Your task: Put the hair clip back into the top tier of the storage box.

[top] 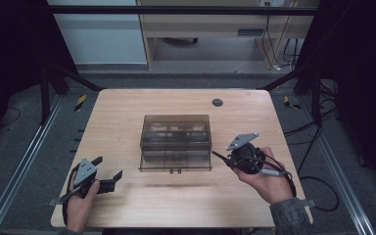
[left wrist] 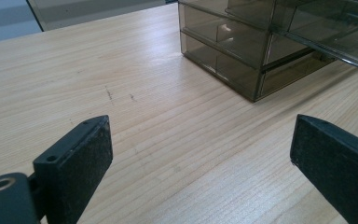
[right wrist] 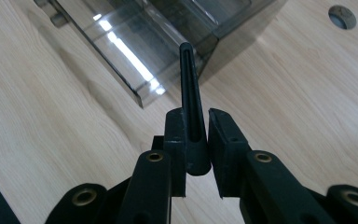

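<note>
Our right gripper (right wrist: 196,140) is clamping what seems a slim black tool (right wrist: 189,102) near the drawer box (top: 175,142); our left gripper (left wrist: 200,154) is hovering, jaws wide, over the tabletop (left wrist: 135,107).

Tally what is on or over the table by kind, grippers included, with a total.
Smoky clear drawer box: 1
Slim black stick-like tool, clamped in the right gripper: 1
Grippers, the right one and the open left gripper: 2
Total: 4

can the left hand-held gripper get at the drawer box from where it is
Probably yes. The left hand-held gripper stands open with nothing between its jaws, and bare table lies between it and the smoky plastic drawer box. Nothing blocks the way.
</note>
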